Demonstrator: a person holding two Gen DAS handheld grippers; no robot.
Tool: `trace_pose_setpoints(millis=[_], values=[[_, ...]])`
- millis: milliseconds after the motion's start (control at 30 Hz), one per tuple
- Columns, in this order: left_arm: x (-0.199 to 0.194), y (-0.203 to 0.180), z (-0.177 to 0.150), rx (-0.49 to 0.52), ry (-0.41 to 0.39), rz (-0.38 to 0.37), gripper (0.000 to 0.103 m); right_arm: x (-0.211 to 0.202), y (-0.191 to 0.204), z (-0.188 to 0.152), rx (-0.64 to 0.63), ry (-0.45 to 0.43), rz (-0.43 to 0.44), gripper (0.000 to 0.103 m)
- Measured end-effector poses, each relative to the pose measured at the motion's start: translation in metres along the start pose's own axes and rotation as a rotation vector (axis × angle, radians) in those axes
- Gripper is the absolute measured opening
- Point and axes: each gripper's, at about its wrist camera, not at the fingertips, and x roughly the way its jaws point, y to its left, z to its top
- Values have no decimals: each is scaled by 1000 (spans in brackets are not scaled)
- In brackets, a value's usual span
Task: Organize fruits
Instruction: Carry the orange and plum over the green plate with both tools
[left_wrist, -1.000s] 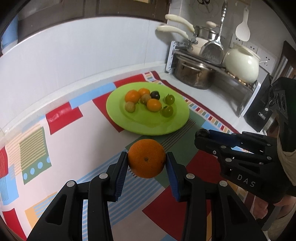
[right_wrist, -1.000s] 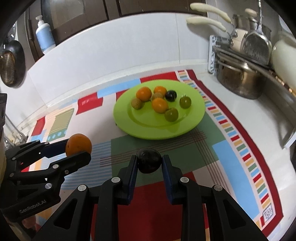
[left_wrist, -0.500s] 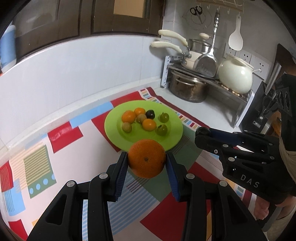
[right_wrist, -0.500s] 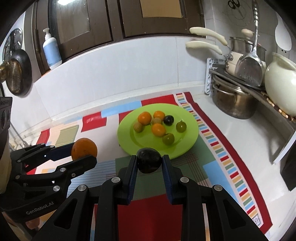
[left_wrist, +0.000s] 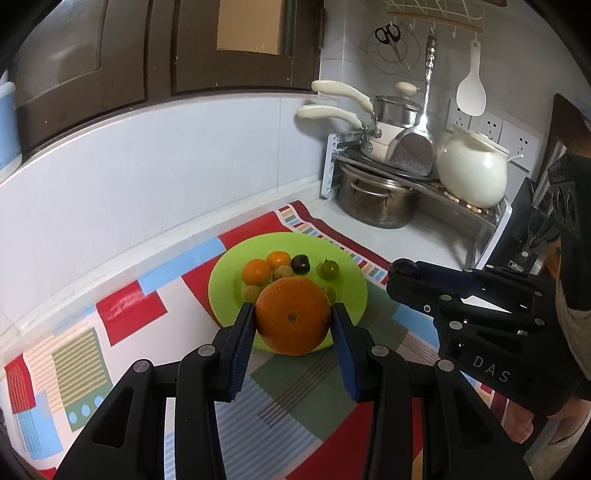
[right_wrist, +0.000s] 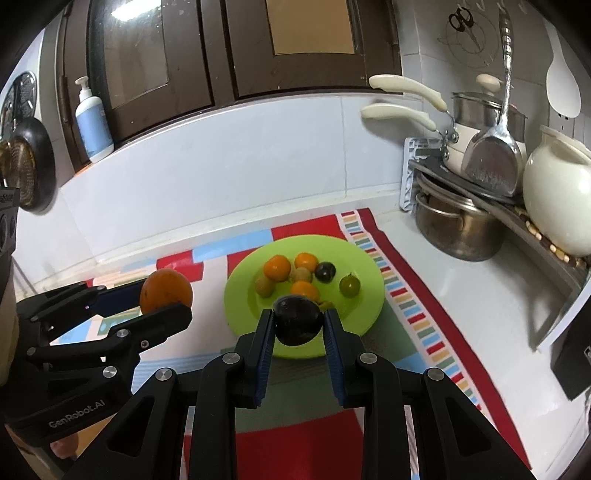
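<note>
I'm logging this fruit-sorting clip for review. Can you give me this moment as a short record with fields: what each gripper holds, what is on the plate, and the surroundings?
left gripper: shut on a large orange, held in the air
right gripper: shut on a dark plum, held in the air
green plate: on the patterned mat, holding several small orange, green and dark fruits
surroundings: white pot and steel pot at a rack on the right

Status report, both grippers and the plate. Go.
Left gripper shut on orange. Right gripper shut on dark plum. Both short of green plate, seven small fruits on it. Nothing in the way.
</note>
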Motion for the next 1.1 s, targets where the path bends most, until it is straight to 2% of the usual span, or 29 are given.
trace_pose_setpoints(millis=[533,1100], values=[[33,8,29,-6,19,2,41,28,-10,34,-8,-16,-28,28],[84,21,32,-23,93,9,41,86,-28,42,-16,55,-33,28]])
